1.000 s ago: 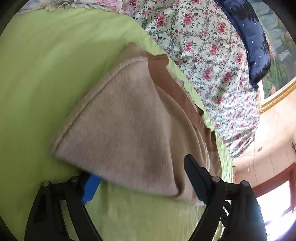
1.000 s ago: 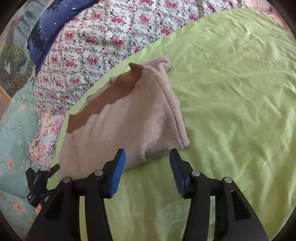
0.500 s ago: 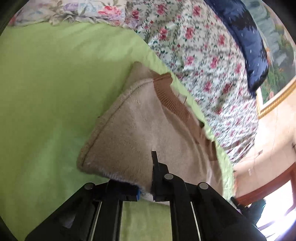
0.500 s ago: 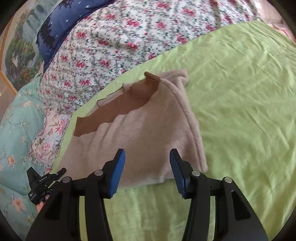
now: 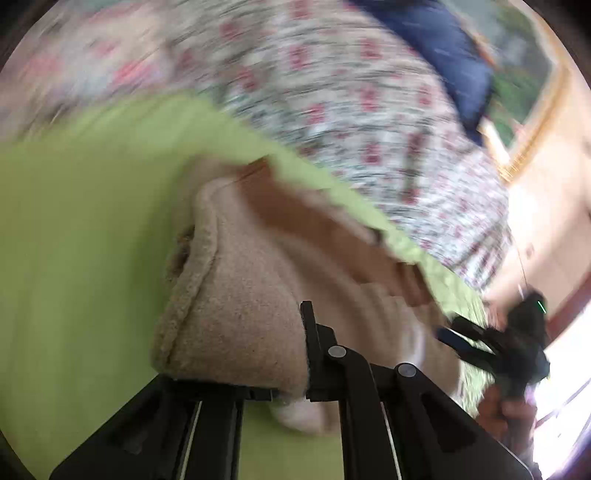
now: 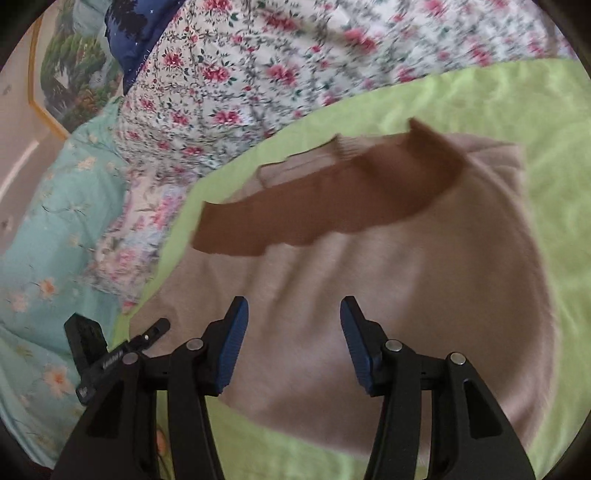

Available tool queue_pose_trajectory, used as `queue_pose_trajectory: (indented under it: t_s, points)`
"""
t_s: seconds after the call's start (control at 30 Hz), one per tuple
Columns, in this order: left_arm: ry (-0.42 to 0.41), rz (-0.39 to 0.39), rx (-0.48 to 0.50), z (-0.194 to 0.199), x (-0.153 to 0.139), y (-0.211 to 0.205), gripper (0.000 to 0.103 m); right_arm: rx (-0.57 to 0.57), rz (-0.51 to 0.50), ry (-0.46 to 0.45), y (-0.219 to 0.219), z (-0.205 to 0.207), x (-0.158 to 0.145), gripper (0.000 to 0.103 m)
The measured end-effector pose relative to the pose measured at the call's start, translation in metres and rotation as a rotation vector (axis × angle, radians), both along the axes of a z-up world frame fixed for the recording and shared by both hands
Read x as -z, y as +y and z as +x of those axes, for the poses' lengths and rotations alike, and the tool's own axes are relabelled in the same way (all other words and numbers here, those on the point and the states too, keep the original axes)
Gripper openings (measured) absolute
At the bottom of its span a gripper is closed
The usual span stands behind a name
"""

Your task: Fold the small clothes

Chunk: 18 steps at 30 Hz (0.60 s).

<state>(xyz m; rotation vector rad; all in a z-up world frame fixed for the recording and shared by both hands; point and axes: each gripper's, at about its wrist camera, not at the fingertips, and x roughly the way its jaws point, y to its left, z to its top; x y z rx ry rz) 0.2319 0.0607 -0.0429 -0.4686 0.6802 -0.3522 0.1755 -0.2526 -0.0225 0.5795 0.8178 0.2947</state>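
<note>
Beige fleece garment (image 5: 243,295) lies on a bed w/ a lime-green sheet (image 5: 81,229), near the sheet's far edge. It has a brown ribbed waistband (image 6: 314,210) running along its far side.

Left hand-held gripper (image 5: 291,391): jaws together, clamped on the garment's near edge. The fabric bunches up over the fingers, and a thick folded seam rises to the left of the grip. Left wrist view is heavily blurred, so finer detail of the pinch can't be made out.

Right hand-held gripper (image 6: 291,339): jaws apart, blue pads (image 6: 232,343) facing each other, nothing pinched. It hangs over the garment's mid/near part w/ fabric showing in the gap; whether the tips touch the cloth can't be told. In the left wrist view the same gripper (image 5: 461,339) shows at the garment's right side, held by a hand (image 5: 502,413).

Beyond the sheet: a floral quilt (image 6: 258,66) w/ pink roses on white, a dark navy pillow (image 6: 140,33) behind it, and a mint-green floral cover (image 6: 48,236) to the left in the right wrist view. A gold-framed landscape picture (image 6: 70,70) hangs on the wall.
</note>
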Motion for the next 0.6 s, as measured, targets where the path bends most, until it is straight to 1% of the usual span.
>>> queue_pose_trajectory:
  t_s: [0.03, 0.07, 0.1, 0.13, 0.17, 0.2, 0.23, 0.27, 0.33, 0.43, 0.47, 0.53, 0.6]
  points:
    - [-0.040, 0.035, 0.042, 0.000, -0.012, -0.017, 0.008, -0.016, 0.018, 0.002, -0.001, 0.009, 0.000, 0.054]
    - [-0.059, 0.060, 0.067, 0.000, -0.018, -0.028, 0.008, -0.029, 0.037, 0.005, -0.002, 0.015, 0.000, 0.054]
    - [-0.079, 0.096, 0.097, 0.001, -0.023, -0.044, 0.008, -0.048, 0.078, 0.009, -0.005, 0.024, 0.001, 0.055]
    - [-0.097, 0.150, 0.137, 0.002, -0.027, -0.066, 0.007, -0.065, 0.142, 0.019, -0.010, 0.035, 0.004, 0.057]
    - [-0.102, 0.180, 0.161, 0.004, -0.028, -0.079, 0.007, -0.075, 0.168, 0.026, -0.013, 0.040, 0.004, 0.059]
    - [-0.102, 0.225, 0.197, 0.006, -0.026, -0.099, 0.007, -0.099, 0.205, 0.040, -0.015, 0.050, 0.005, 0.063]
    - [-0.099, 0.259, 0.229, 0.008, -0.021, -0.115, 0.007, -0.107, 0.221, 0.045, -0.016, 0.057, 0.004, 0.066]
    - [-0.094, 0.279, 0.251, 0.010, -0.018, -0.125, 0.007, -0.113, 0.232, 0.046, -0.017, 0.061, 0.003, 0.069]
    - [-0.066, 0.320, 0.296, 0.014, -0.004, -0.145, 0.007, -0.162, 0.285, 0.048, -0.015, 0.073, 0.003, 0.077]
    - [-0.055, 0.361, 0.338, 0.012, 0.009, -0.162, 0.007, -0.222, 0.337, 0.061, -0.009, 0.086, 0.007, 0.082]
    - [-0.058, 0.362, 0.344, 0.010, 0.010, -0.164, 0.007, -0.237, 0.340, 0.074, -0.004, 0.092, 0.011, 0.082]
    - [-0.064, 0.355, 0.351, 0.008, 0.011, -0.164, 0.007, -0.239, 0.319, 0.103, 0.002, 0.102, 0.018, 0.082]
    - [-0.058, 0.362, 0.354, 0.008, 0.011, -0.164, 0.007, -0.237, 0.297, 0.110, 0.009, 0.113, 0.023, 0.081]
